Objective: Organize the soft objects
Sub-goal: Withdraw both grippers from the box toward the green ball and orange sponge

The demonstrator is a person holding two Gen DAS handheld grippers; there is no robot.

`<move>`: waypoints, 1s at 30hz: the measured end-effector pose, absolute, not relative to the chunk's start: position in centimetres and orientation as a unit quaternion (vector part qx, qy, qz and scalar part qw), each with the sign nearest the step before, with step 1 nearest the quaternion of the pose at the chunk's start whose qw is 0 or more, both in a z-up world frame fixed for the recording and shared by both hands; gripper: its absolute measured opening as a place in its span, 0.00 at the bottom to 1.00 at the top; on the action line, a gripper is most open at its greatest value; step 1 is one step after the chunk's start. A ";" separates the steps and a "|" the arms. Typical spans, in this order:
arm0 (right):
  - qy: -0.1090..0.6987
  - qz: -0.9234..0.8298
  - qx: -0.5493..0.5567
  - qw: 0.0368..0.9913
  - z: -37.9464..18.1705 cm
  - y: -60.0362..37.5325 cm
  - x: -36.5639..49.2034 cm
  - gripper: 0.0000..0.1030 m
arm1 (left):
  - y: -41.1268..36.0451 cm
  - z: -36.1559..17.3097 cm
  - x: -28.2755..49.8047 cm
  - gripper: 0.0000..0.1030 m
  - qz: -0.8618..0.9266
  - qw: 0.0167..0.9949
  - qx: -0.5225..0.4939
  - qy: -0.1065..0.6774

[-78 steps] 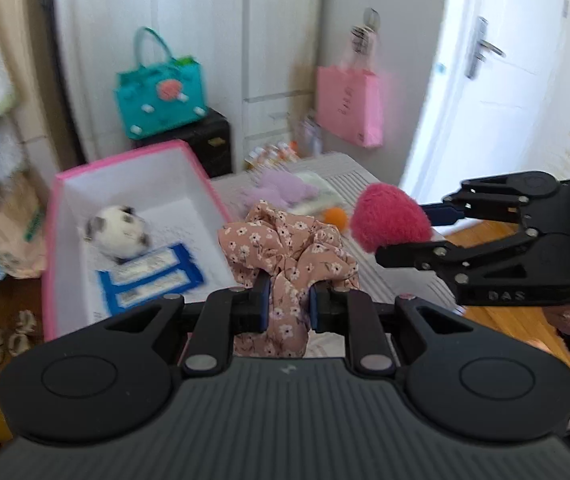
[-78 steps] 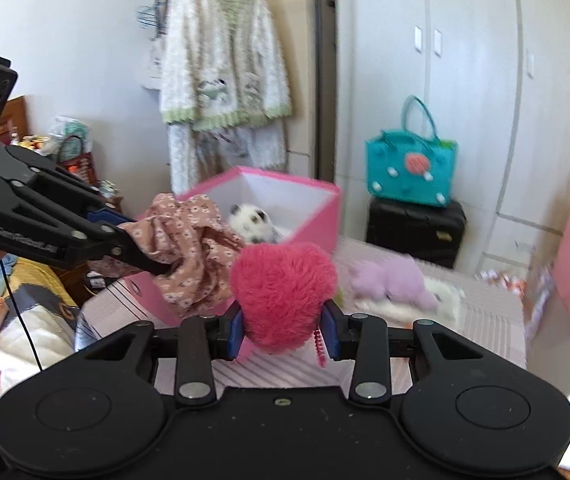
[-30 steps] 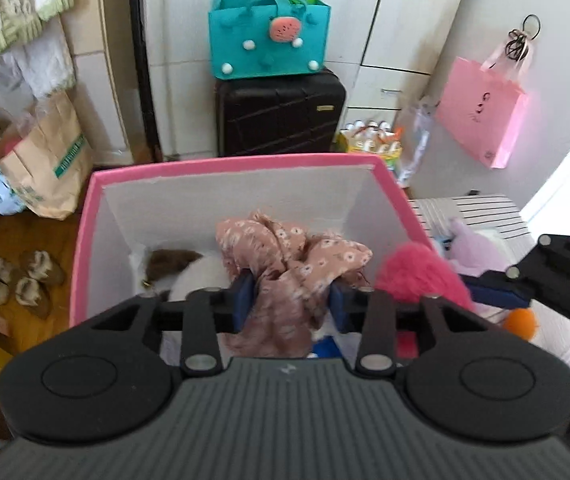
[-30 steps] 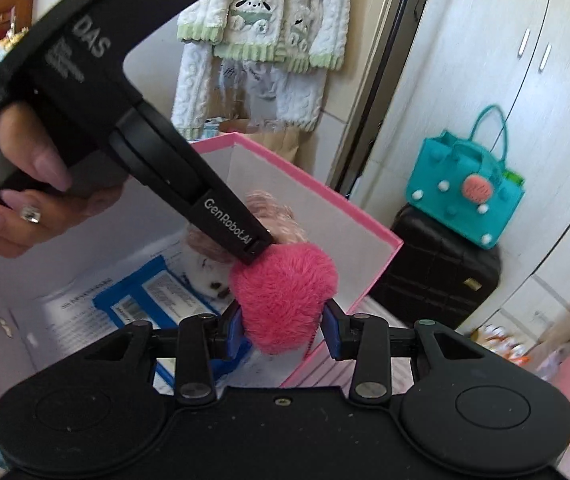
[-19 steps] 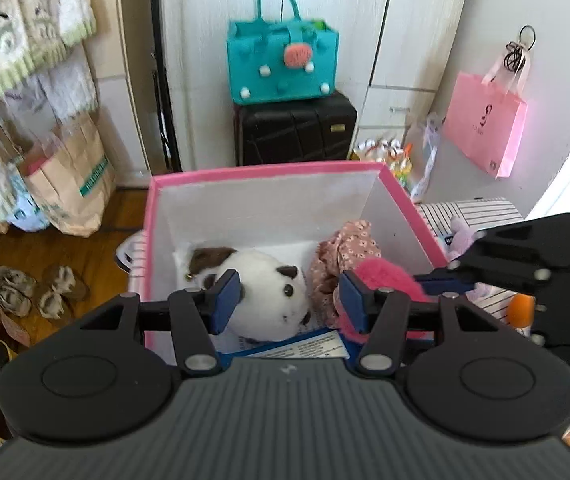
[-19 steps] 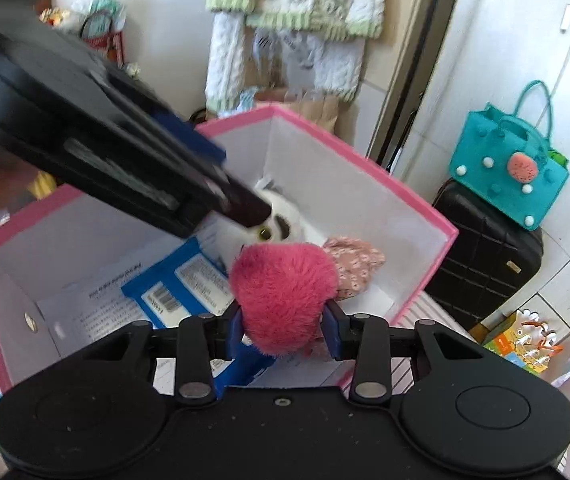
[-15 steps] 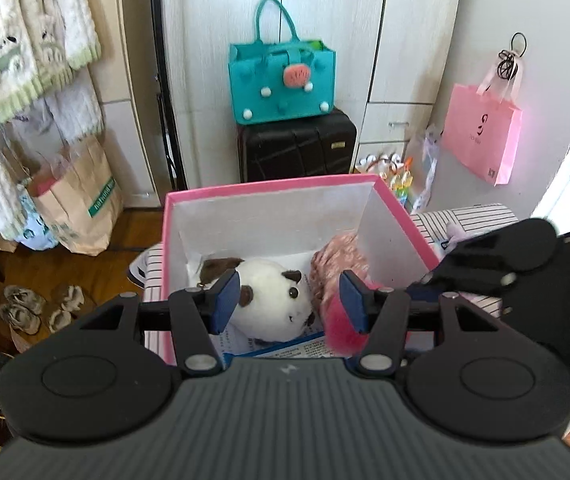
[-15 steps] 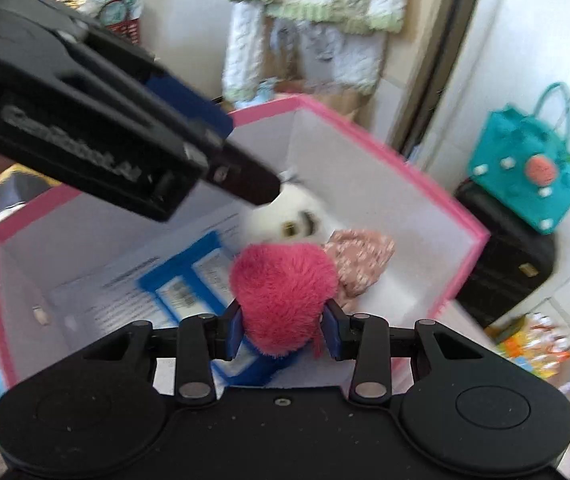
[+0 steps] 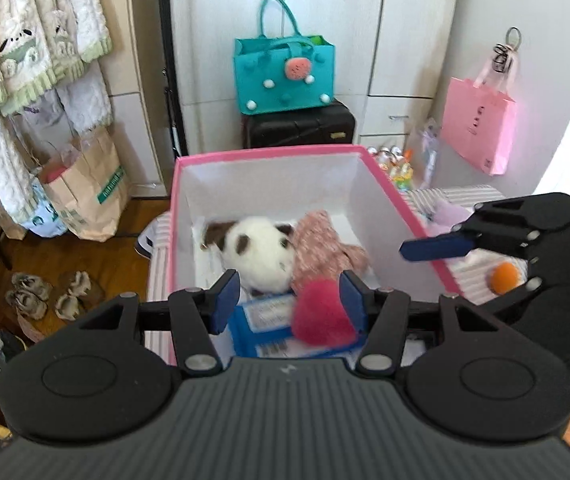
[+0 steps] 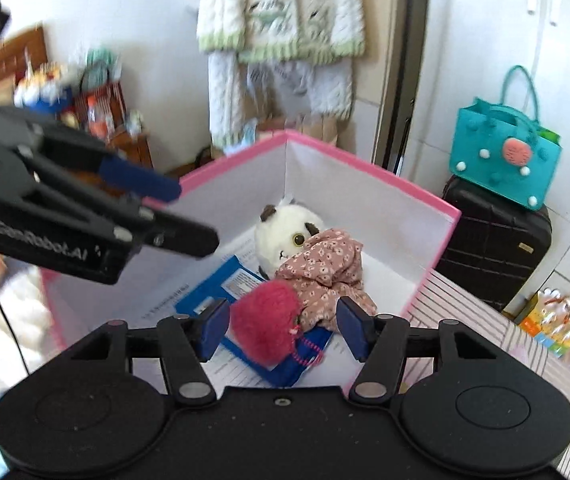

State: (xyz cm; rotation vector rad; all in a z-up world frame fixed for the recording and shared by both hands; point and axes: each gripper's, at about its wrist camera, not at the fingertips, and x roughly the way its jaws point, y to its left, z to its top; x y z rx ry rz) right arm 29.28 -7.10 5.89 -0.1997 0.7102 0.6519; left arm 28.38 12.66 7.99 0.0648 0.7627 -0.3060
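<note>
Pink pompom (image 10: 264,322) has dropped into the pink box (image 10: 369,176); right hand-held gripper (image 10: 283,326) has just opened, left hand-held gripper (image 9: 289,300) open, both empty.

Both hand-held grippers, left hand-held gripper (image 9: 289,300) and right hand-held gripper (image 10: 283,324), gape empty.

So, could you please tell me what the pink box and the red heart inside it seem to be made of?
Pink box: probably stiff card or fabric-covered board, matte, with flat white walls and crisp corners. Red heart: plush, judging by its long fuzzy pile.
</note>
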 end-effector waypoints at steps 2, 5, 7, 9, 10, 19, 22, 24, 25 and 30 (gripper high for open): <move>0.335 0.318 -0.081 0.883 6.5 -8.2 27.8 0.62 | 12.2 8.5 27.3 0.52 -0.156 0.915 0.042 0.371; 0.323 0.319 -0.073 0.888 7.5 -9.3 25.7 0.62 | 11.5 9.3 25.6 0.52 -0.158 0.916 0.056 0.365; 0.312 0.317 -0.072 0.893 8.2 -9.8 24.6 0.62 | 11.2 10.1 24.4 0.52 -0.154 0.918 0.053 0.362; 0.296 0.316 -0.077 0.898 9.0 -10.5 23.1 0.62 | 10.7 11.0 22.9 0.52 -0.163 0.918 0.060 0.357; 0.291 0.315 -0.078 0.900 9.4 -10.9 22.4 0.62 | 10.5 11.4 22.2 0.52 -0.167 0.918 0.060 0.356; 0.243 0.313 -0.091 0.914 11.4 -14.2 16.5 0.65 | 8.5 12.7 18.0 0.54 -0.177 0.915 0.096 0.350; 0.239 0.312 -0.094 0.915 11.1 -14.8 15.2 0.65 | 7.9 12.9 16.8 0.54 -0.180 0.917 0.107 0.339; 0.241 0.310 -0.097 0.914 10.7 -15.1 14.4 0.65 | 7.5 12.9 16.1 0.55 -0.183 0.918 0.111 0.333; 0.242 0.309 -0.098 0.914 10.6 -15.3 14.1 0.65 | 7.2 12.9 15.7 0.55 -0.188 0.918 0.117 0.330; 0.246 0.307 -0.096 0.914 9.9 -16.3 12.6 0.66 | 6.2 12.6 14.2 0.57 -0.194 0.920 0.130 0.315</move>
